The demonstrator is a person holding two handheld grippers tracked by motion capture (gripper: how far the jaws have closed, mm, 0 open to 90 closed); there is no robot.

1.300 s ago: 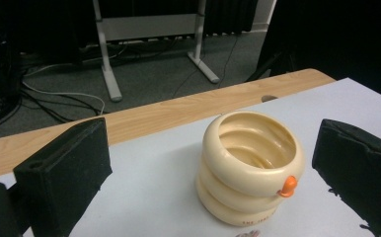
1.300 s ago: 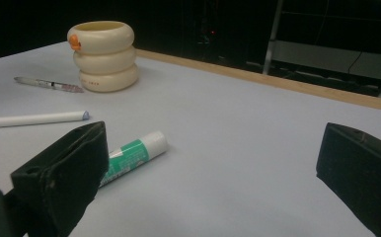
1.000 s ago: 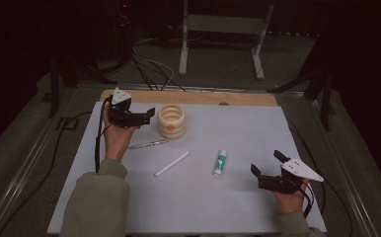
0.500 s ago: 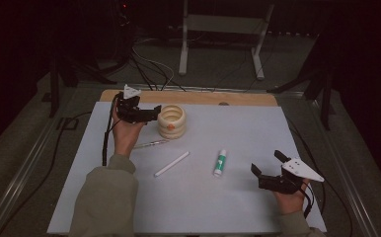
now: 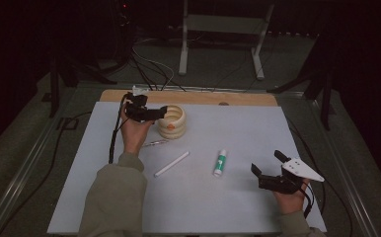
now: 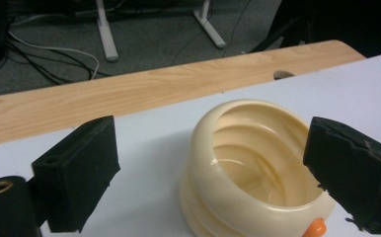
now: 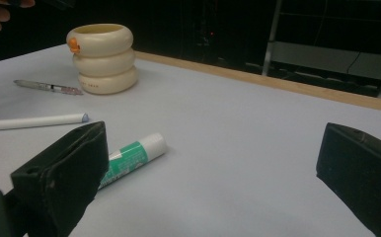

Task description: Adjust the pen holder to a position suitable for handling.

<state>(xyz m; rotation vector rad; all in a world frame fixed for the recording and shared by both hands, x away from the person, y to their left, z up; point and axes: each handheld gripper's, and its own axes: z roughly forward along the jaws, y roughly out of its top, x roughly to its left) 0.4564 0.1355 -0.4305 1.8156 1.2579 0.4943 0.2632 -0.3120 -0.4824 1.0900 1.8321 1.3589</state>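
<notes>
The left gripper [image 5: 163, 111] is held at the near-left rim of the cream ribbed cup [image 5: 172, 121], its jaws spread wide and just lately narrowing a little, one pad outside the wall and the other over the hollow; no pad is seen pressing; nothing is seen lying inside the cup [image 6: 257, 163]; a pen [image 5: 154, 143] lies just in front of it; a white stick [image 5: 171, 164] and a glue stick [image 5: 220, 163] lie farther right on the white sheet [image 5: 238, 123]; the right gripper [image 5: 267, 169] is held wide and empty near the glue stick.
</notes>
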